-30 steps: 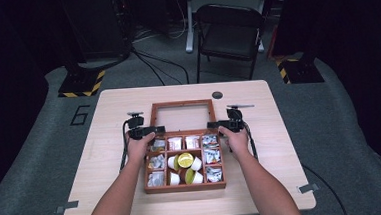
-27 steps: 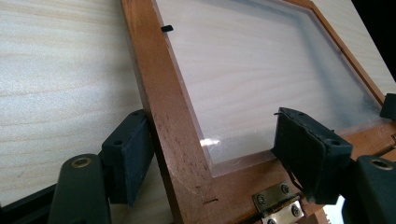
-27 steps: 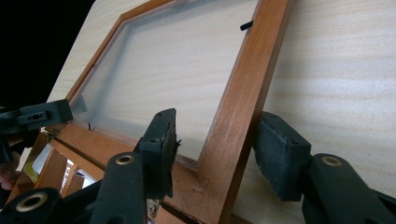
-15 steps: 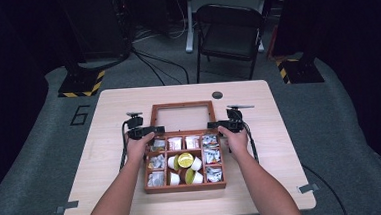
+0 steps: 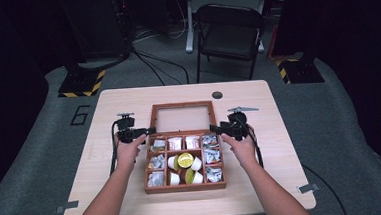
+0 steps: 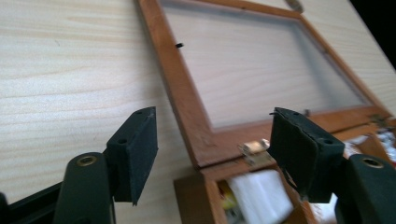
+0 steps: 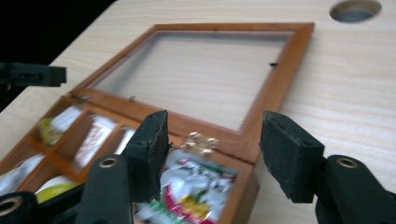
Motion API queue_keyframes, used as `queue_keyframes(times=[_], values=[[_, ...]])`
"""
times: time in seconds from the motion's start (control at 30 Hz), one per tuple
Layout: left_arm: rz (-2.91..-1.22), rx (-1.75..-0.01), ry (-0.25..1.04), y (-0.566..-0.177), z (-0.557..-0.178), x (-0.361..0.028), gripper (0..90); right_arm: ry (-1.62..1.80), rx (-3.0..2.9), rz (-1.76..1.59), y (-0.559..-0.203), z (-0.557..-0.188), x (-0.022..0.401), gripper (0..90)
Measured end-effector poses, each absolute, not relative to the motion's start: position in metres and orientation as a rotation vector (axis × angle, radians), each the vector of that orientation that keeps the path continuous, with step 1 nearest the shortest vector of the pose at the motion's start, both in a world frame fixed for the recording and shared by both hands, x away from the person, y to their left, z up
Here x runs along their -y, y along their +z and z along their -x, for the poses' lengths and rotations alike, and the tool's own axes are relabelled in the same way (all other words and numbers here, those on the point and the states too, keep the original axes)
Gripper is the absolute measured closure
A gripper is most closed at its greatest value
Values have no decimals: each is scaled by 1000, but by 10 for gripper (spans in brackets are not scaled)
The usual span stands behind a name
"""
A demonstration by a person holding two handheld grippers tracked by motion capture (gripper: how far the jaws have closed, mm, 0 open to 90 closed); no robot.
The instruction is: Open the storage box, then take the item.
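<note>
1. The table [image 5: 134,201] is a pale wood top with a round cable hole [image 5: 217,95] near its far edge; a folding chair [image 5: 229,32] stands on the floor beyond it.
2. The wooden box [image 5: 185,187] sits in the middle of the table toward the near side, divided into compartments.
3. Its glass-paned lid [image 5: 182,119] lies thrown back flat on the table on the far side of the box, joined along the box's far wall by brass hinges, one of them [image 6: 254,148] seen in the left gripper view.
4. The left gripper [image 5: 149,131] hangs at the far left corner of the box, just beside the lid's left frame. Its jaws have just been closing, yet in the left gripper view they stand apart, with the hinge corner showing between them farther off and nothing pressed by the pads.
5. The right gripper [image 5: 213,129] hangs at the far right corner. Its jaws have just been opening; they stand parted, and they seem to be above the corner rather than on it.
6. Inside, foil sachets [image 5: 211,155] fill the right compartments, paper packets [image 5: 174,143] the far middle ones, and white cups, one with a yellow top [image 5: 184,160], the centre. Print on the packets is too blurred to read.
</note>
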State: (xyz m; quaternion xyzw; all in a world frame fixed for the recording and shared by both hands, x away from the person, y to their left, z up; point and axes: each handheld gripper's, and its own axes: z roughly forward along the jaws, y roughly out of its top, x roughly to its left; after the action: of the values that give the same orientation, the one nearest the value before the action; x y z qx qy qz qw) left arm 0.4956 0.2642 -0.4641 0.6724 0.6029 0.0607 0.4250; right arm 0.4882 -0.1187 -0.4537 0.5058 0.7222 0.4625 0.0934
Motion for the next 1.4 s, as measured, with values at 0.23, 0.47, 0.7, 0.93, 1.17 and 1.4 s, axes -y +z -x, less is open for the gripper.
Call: queue_keyframes(times=[0.23,0.47,0.7,0.93,1.17,1.4], values=[[-1693,-1458,142,-459,-468,-267,307,1323,-2235,-1326,-443,-464,109,396],[-1728,-1452,234,-452,-449,-273,309,1247,-2267,-1227,-440,-454,100,408],[-1747,-1405,276,-449,-435,-273,327,1283,-2255,-1189,-436,-446,91,392],[-1718,-1349,243,-446,-426,-276,328,1240,-2322,-1163,-449,-449,76,391],[-1712,-1356,247,-446,-418,-285,330,1225,-2408,-1116,-458,-452,59,402],[-1683,-1363,254,-441,-410,-290,330,1223,-2475,-1052,-462,-450,41,406]])
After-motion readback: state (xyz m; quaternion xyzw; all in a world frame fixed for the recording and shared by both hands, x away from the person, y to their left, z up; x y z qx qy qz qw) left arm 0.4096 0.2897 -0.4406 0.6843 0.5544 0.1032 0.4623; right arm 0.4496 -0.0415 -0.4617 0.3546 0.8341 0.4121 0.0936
